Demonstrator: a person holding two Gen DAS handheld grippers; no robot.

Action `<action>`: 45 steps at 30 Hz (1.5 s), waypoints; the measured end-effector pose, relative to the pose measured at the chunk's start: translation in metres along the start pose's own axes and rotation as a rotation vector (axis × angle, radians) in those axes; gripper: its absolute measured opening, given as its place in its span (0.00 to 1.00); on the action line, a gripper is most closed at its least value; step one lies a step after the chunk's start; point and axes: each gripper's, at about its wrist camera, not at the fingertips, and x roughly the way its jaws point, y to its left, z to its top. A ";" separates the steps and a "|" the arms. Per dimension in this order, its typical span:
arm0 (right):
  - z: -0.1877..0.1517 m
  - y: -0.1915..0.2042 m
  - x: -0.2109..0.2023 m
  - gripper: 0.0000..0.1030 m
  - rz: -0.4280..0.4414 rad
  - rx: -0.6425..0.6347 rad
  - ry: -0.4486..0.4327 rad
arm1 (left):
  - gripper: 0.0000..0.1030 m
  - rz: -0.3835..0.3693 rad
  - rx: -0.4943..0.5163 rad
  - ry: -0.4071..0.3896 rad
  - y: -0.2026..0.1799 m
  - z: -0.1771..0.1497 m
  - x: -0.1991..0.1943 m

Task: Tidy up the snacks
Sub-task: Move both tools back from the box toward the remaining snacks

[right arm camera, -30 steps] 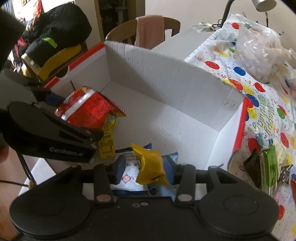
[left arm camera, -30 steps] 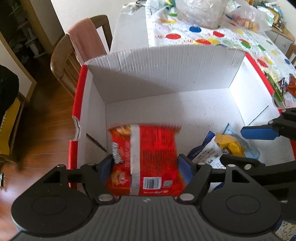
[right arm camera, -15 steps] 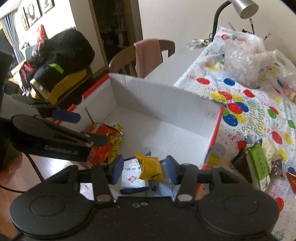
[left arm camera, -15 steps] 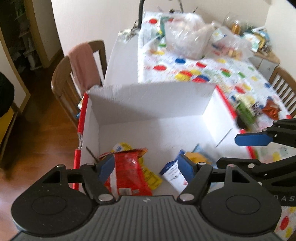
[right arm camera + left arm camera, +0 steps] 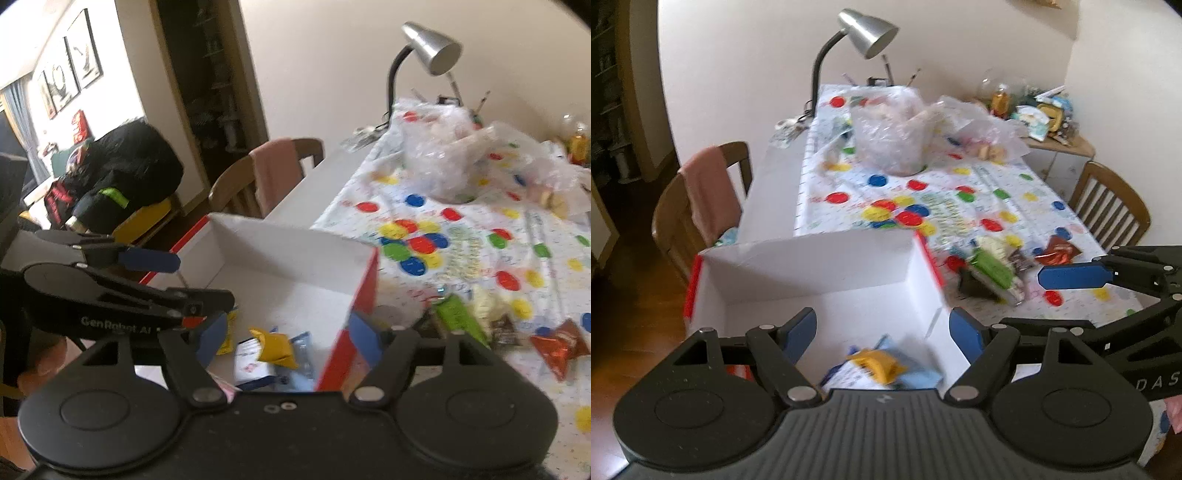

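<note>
The white cardboard box (image 5: 812, 266) with red outer sides stands at the near end of the table. Inside it lie a yellow packet (image 5: 275, 347) on a white and blue packet (image 5: 253, 365); the yellow packet (image 5: 875, 363) also shows in the left wrist view. My left gripper (image 5: 882, 330) hangs above the box, its jaws opening with nothing between them. My right gripper (image 5: 287, 336) hangs above the box's right wall, jaws opening; the yellow packet lies loose below them. The left gripper (image 5: 199, 278) is to the right one's left.
Loose snacks lie on the spotted tablecloth right of the box: a green packet (image 5: 458, 319) and an orange-red packet (image 5: 557, 347). Further back are clear plastic bags (image 5: 890, 136) and a desk lamp (image 5: 868, 33). A chair with a pink cloth (image 5: 709, 195) stands left of the table.
The left gripper let go of the red bag and the right gripper let go of the yellow packet. Both rose and drew back from the box, and more of the table came into view.
</note>
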 end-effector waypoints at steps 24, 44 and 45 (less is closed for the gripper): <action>-0.045 -0.159 -0.068 0.99 -0.085 0.122 -0.027 | 0.83 -0.073 -0.042 0.034 -0.147 0.009 0.073; -0.051 -0.333 0.014 0.98 -0.258 0.508 0.123 | 0.83 0.156 -0.282 0.197 -0.172 0.047 0.183; -0.051 -0.338 0.022 0.98 -0.269 0.538 0.136 | 0.83 0.162 -0.296 0.206 -0.170 0.049 0.187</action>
